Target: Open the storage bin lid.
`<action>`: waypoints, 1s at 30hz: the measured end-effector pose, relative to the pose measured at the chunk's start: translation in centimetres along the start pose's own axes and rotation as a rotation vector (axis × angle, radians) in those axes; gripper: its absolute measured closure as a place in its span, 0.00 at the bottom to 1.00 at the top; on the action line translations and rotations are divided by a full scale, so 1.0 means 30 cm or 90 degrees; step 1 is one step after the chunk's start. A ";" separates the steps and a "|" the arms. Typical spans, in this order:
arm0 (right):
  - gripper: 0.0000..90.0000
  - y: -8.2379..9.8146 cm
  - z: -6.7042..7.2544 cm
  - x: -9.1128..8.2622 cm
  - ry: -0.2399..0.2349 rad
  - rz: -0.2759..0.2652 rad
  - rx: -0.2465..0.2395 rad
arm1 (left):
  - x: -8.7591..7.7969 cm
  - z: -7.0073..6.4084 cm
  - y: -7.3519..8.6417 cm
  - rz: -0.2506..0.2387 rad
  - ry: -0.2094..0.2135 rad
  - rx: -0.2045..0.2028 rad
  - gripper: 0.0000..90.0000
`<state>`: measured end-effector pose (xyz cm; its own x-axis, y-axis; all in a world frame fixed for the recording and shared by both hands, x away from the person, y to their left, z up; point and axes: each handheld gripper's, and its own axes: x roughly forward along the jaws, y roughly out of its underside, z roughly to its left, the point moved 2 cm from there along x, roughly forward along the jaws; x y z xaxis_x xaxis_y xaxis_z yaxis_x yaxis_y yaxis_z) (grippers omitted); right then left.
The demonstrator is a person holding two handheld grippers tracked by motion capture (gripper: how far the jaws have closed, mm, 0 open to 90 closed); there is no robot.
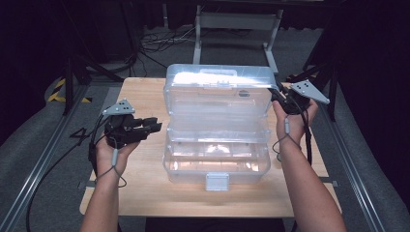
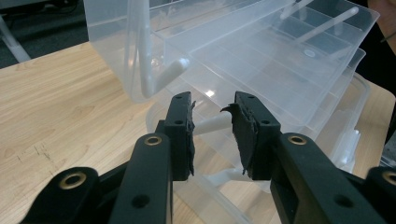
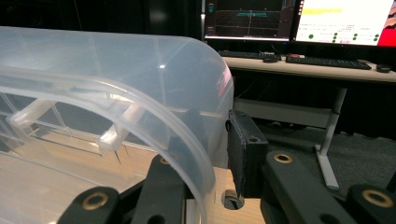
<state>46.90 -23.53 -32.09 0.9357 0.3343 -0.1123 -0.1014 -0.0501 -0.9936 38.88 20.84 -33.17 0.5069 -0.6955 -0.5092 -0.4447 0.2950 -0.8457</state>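
Note:
A clear plastic tool box [image 1: 215,166] stands open in the middle of the wooden table [image 1: 140,96]. Its lid [image 1: 217,92] stands upright at the back and a tray [image 1: 217,130] is lifted above the base. My left gripper [image 1: 155,123] hovers just left of the box and points at its side. In the left gripper view its jaws [image 2: 212,121] stand apart with nothing between them, facing the tray's white link arm [image 2: 212,125]. My right gripper [image 1: 279,99] is at the lid's upper right corner. The lid's curved rim [image 3: 140,70] sits between its jaws [image 3: 212,135], with the right pad [image 3: 245,154] against the wall.
The box's white front latch [image 1: 216,181] faces the near table edge. Cables [image 1: 159,41] lie on the dark floor behind, beside a metal frame [image 1: 237,21]. A desk with monitors [image 3: 299,18] and keyboards [image 3: 327,61] stands beyond the right side.

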 end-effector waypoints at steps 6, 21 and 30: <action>0.85 -0.008 -0.012 0.026 -0.004 0.012 0.010 | -0.004 0.005 0.002 0.003 0.007 -0.001 0.73; 0.85 -0.017 -0.037 0.079 -0.009 0.032 0.010 | 0.005 -0.014 0.019 0.030 0.036 0.048 0.61; 0.85 -0.020 -0.043 0.096 -0.014 0.041 0.016 | 0.024 -0.073 0.043 0.055 0.080 0.084 0.61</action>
<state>50.09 -23.77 -31.78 0.9195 0.3515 -0.1761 -0.1698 -0.0490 -0.9843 37.05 19.26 -34.28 0.3716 -0.7373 -0.5642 -0.3775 0.4353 -0.8174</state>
